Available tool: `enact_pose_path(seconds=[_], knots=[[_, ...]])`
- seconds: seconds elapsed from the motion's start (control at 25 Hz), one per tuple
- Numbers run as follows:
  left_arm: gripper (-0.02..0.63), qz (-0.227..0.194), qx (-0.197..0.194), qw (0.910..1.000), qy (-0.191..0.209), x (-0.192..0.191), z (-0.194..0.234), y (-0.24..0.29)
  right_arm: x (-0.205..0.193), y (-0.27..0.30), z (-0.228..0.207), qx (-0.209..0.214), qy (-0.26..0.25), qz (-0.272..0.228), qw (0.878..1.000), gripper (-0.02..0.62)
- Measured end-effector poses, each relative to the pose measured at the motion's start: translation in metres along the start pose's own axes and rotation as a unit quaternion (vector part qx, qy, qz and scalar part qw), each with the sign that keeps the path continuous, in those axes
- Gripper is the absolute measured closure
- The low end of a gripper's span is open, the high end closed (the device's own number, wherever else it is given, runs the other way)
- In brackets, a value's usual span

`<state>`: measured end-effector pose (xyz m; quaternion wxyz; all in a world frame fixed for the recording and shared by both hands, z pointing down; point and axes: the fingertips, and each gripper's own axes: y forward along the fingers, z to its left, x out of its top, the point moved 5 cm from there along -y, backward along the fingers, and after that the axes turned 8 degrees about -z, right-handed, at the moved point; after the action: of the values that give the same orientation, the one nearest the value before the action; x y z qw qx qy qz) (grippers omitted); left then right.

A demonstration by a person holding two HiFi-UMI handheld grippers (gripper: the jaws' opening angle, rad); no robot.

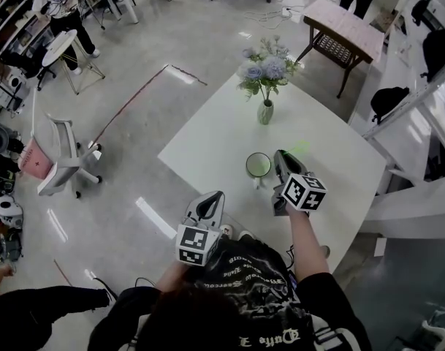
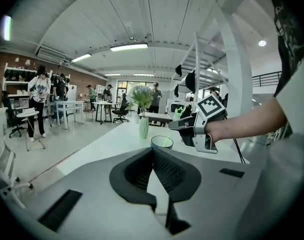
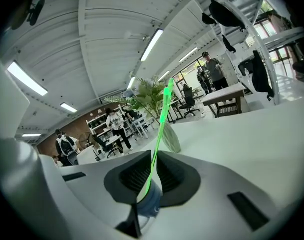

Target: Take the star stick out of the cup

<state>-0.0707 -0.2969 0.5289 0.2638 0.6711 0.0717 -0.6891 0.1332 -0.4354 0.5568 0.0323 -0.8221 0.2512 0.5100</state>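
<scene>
- While the right tongs sit pinched narrow on the shaft of the green star stick, its lower end is down in the cup on the white table. The hold looks thin, and a smooth shaft could slide through the pads on the lift and drop back in.
- Pulling at a slant rather than along the shaft would likely lever the stick against the rim and tip the cup, since nothing steadies it.
- Closed and empty, the left tongs hang by the table's near edge, well apart from the cup — too far to catch it if it goes.
- Beyond the cup stands the vase of flowers; a long forward sweep could drive the star end into the blooms.
- Squeezing harder to stop a slip might bend the slender shaft.
</scene>
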Motion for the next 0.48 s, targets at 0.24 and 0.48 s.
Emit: enact_pose_path(seconds=[0.24, 0.48], knots=[[0.586, 0.0, 0.002, 1.0, -0.005, -0.001, 0.004, -0.001, 0.001, 0.003, 0.006, 0.007, -0.007, -0.008, 1.0, 0.571], [0.586, -0.003, 0.008, 0.9999, -0.007, -0.001, 0.007, -0.004, 0.01, 0.003, 0.014, 0.016, -0.031, -0.018, 0.999, 0.577]])
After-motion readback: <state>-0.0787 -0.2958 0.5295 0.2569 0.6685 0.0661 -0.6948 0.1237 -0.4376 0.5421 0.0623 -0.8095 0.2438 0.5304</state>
